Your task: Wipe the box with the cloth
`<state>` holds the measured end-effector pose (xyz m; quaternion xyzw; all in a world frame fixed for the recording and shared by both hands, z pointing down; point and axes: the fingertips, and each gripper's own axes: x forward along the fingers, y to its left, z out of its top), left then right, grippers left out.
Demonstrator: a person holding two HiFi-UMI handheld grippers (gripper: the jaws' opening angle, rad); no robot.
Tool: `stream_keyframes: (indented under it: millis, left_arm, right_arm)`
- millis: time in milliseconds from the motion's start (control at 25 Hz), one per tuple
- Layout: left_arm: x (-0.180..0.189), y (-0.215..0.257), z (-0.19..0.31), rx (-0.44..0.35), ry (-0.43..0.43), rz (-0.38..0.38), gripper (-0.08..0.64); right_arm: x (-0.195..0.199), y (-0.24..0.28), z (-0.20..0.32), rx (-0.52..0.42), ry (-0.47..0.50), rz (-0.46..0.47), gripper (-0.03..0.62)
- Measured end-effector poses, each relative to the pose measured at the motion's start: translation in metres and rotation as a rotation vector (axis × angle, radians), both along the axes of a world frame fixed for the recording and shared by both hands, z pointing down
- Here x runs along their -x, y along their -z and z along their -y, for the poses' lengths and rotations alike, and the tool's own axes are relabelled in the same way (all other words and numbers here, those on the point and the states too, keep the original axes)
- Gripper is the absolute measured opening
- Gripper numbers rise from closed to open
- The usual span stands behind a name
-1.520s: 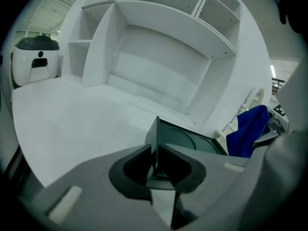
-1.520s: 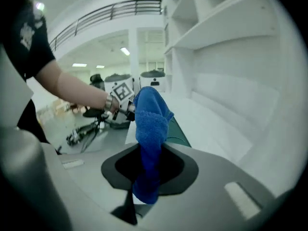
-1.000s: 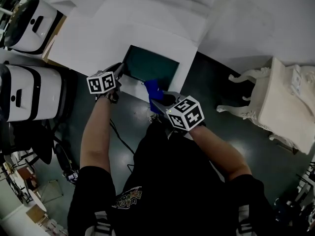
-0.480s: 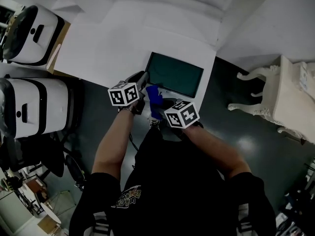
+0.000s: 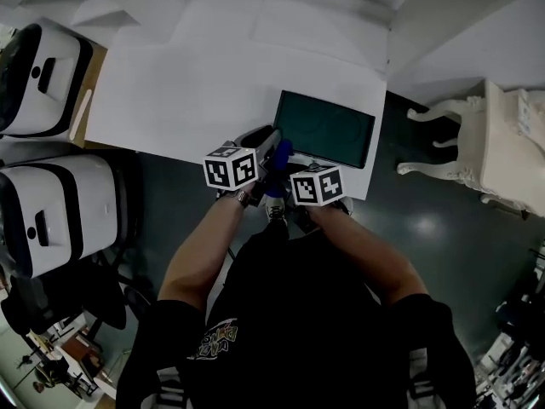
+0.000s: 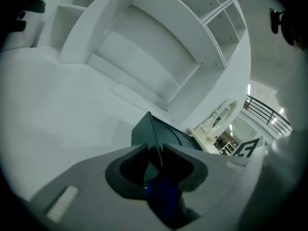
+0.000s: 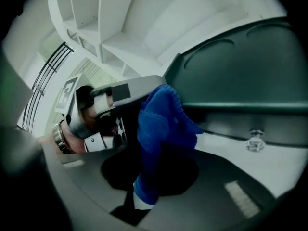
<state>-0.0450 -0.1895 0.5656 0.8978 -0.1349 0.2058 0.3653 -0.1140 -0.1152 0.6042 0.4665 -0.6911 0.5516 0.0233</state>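
A dark green box (image 5: 325,129) stands on the white table (image 5: 187,83) near its front edge. My left gripper (image 5: 272,136) is shut on the thin wall at the box's near left corner; in the left gripper view that green edge (image 6: 144,131) sits pinched between the jaws of this gripper (image 6: 157,153). A blue cloth (image 5: 280,155) hangs from my right gripper (image 5: 286,172), just right of the left one. In the right gripper view the cloth (image 7: 161,124) bunches up between the jaws of the right gripper (image 7: 153,174), touching the box's side (image 7: 240,71). The cloth's tip (image 6: 163,198) shows low in the left gripper view.
Two white rounded machines (image 5: 47,54) (image 5: 60,198) stand left of the table. A white ornate chair (image 5: 477,147) stands on the dark floor to the right. White shelving (image 6: 192,37) rises behind the table. A small glass knob (image 7: 255,141) shows below the box.
My right gripper has carried the cloth leftward until it sits close beside the left gripper at the box's corner. The left gripper keeps its hold on the box edge.
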Motion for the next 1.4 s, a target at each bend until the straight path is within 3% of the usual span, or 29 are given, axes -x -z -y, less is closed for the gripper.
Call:
stream_keyframes:
  millis: [440,1400]
  left_arm:
    - [-0.002,-0.001,-0.001,0.007,-0.080,-0.019,0.107]
    - [-0.002,-0.002,-0.002,-0.026,-0.108,-0.003,0.110]
  right_arm:
    - [-0.019,-0.021,0.019,0.083,-0.223,0.045,0.091]
    - [-0.071,-0.021,-0.033,0.102,-0.437,0.066,0.089]
